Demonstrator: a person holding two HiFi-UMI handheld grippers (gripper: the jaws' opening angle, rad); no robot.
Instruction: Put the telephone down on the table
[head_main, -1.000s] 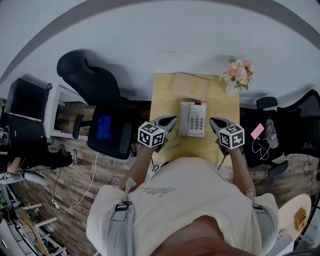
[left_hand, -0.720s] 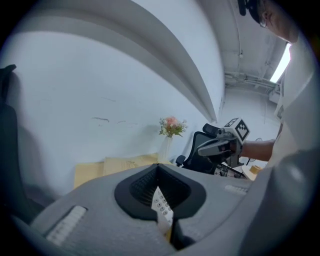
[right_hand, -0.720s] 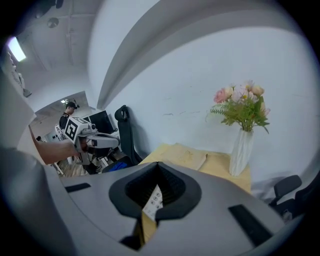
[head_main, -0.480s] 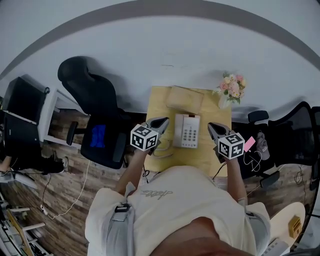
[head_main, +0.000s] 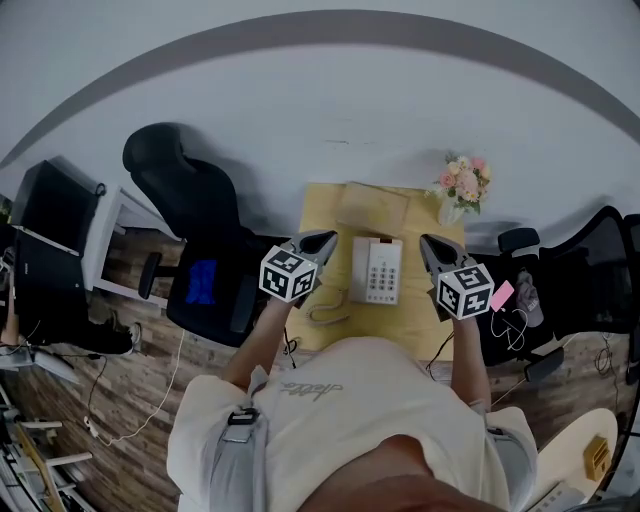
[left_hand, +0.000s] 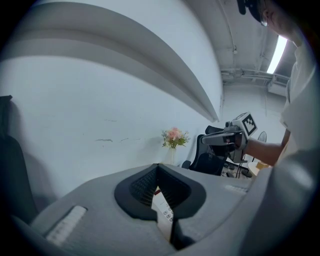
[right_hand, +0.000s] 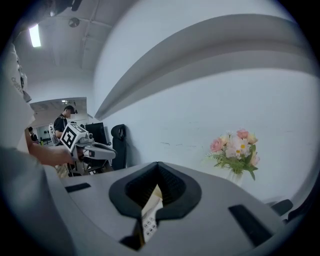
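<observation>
Yellow worktop (head_main: 322, 212) carries the white telephone (head_main: 377, 270), lying flat between the left claw (head_main: 322, 241) and right claw (head_main: 431, 244) in the head view. The put-down looks finished, and the next move calls only for drawing both clear. Left gripper view: jaws pressed together on nothing, a sliver of keypad showing below and beyond them. Right gripper view: jaws likewise together and empty, the telephone lower down, apart from them, flowers (right_hand: 235, 147) off to the right.

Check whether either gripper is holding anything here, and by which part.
Nothing is held. The left gripper and right gripper are both shut and empty, flanking the telephone, which lies on the table.
</observation>
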